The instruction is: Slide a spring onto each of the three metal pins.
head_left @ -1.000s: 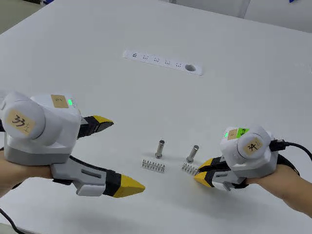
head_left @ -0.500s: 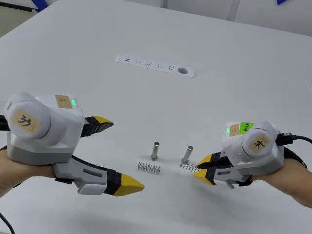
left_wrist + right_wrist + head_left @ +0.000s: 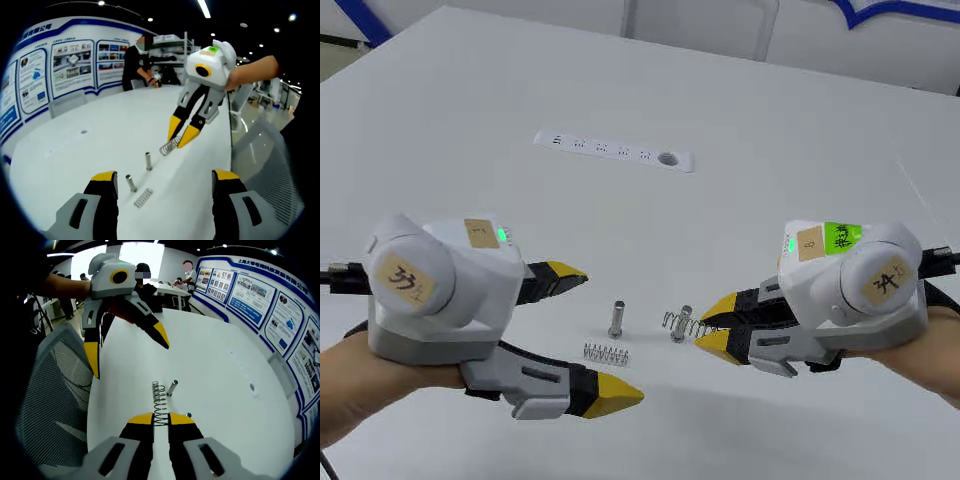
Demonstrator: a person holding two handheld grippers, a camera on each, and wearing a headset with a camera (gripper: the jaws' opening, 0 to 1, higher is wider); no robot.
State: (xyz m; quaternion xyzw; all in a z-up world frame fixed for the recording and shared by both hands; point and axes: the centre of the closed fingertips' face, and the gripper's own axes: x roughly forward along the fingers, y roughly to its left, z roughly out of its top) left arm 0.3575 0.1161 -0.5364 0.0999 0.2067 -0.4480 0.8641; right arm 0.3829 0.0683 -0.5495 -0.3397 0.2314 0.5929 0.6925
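Two short metal pins stand upright on the white table [image 3: 470, 120]: one pin [image 3: 617, 318] [image 3: 148, 161] [image 3: 171, 388] in the open, the other pin [image 3: 685, 324] [image 3: 131, 183] just behind a raised spring. My right gripper [image 3: 708, 329] [image 3: 160, 419] is shut on that spring [image 3: 674, 321] [image 3: 169, 146] [image 3: 158, 400], which sticks out past its yellow tips above the table. A second spring [image 3: 606, 353] [image 3: 143, 197] lies flat in front of the pins. My left gripper [image 3: 598, 335] [image 3: 165, 177] hovers to the left, open wide and holding nothing.
A white power strip [image 3: 613, 150] lies further back on the table. A mesh chair [image 3: 50, 390] [image 3: 270, 165] stands at the table's near edge. People stand at a far bench [image 3: 145, 60].
My right gripper has lifted the spring off the table beside the right-hand pin and now holds it in the air. The head camera has shifted; the left gripper stays open.
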